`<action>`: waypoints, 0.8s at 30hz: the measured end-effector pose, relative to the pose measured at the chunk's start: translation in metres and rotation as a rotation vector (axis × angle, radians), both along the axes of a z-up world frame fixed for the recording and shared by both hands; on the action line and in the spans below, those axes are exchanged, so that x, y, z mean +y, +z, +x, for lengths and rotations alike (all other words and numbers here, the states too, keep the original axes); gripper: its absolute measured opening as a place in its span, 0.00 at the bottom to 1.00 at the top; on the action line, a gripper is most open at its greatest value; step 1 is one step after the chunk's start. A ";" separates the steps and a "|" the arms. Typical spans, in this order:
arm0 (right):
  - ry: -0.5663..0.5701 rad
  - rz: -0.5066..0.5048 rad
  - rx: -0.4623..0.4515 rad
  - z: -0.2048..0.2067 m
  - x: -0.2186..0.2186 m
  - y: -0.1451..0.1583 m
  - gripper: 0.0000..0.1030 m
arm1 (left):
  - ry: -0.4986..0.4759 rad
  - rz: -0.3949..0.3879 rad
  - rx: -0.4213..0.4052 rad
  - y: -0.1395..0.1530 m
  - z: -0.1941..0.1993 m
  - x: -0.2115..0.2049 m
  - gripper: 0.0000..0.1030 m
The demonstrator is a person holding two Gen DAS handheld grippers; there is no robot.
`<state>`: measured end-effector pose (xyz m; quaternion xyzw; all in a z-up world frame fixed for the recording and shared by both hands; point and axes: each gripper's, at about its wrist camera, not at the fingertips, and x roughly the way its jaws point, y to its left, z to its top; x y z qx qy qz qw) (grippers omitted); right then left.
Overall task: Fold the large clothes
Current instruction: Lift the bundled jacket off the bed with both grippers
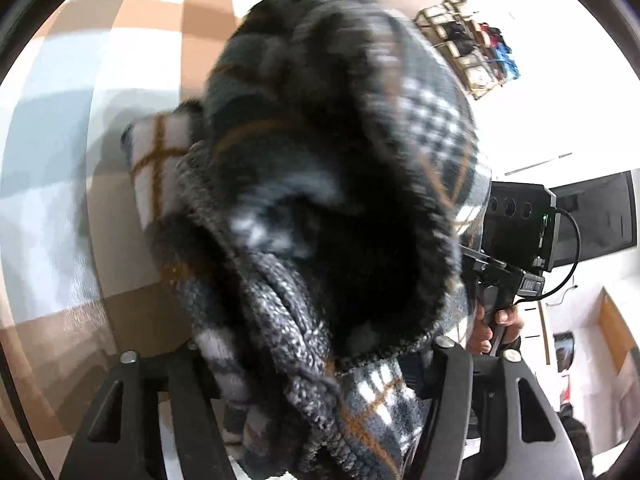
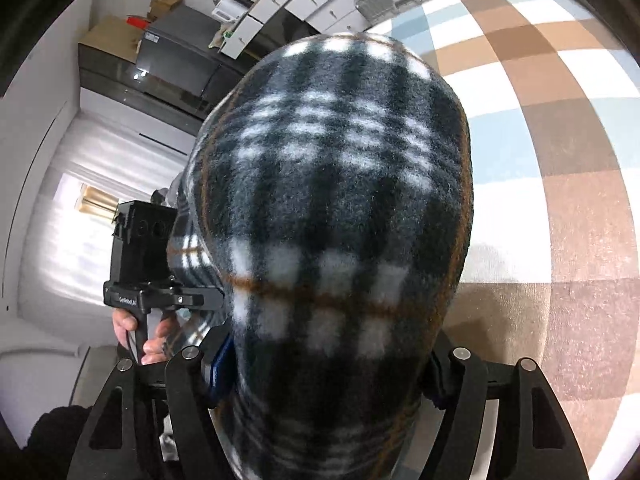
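Observation:
A dark plaid fleece garment (image 1: 320,200) with white squares, orange lines and a grey knit hem hangs bunched between my left gripper's (image 1: 320,380) fingers and blocks most of the left wrist view. The same garment (image 2: 340,220) drapes over my right gripper (image 2: 332,380), whose fingers close on it; the fingertips are hidden by cloth. Both grippers hold the garment up in the air above the checked surface (image 2: 540,140). The right gripper's body (image 1: 516,236) shows in the left view, and the left gripper's body (image 2: 144,248) shows in the right view.
A brown, white and pale blue checked cloth (image 1: 60,160) covers the surface below. Cabinets and a dark fridge (image 2: 172,52) stand behind. A shelf rack (image 1: 472,48) and a dark screen (image 1: 600,216) are along the far wall.

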<state>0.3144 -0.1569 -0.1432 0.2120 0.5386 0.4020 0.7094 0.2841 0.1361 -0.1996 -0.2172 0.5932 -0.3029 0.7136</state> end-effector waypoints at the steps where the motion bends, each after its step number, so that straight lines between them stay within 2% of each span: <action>1: -0.015 0.010 -0.018 -0.002 -0.001 0.006 0.69 | 0.000 -0.007 -0.008 0.005 0.001 -0.002 0.48; 4: -0.037 0.038 -0.081 -0.011 0.000 0.024 0.68 | 0.023 -0.054 -0.006 0.010 -0.001 0.008 0.48; 9: -0.026 0.048 -0.152 -0.019 0.011 0.048 0.67 | 0.030 -0.046 -0.061 0.026 -0.009 0.016 0.47; 16: -0.004 0.098 -0.203 -0.010 0.050 0.094 0.67 | 0.081 -0.027 -0.151 0.081 -0.006 0.053 0.47; 20: 0.024 0.147 -0.211 0.004 0.092 0.113 0.68 | 0.135 0.036 -0.203 0.116 -0.008 0.096 0.48; 24: 0.058 0.193 -0.203 0.023 0.147 0.124 0.68 | 0.206 0.048 -0.191 0.138 -0.004 0.159 0.47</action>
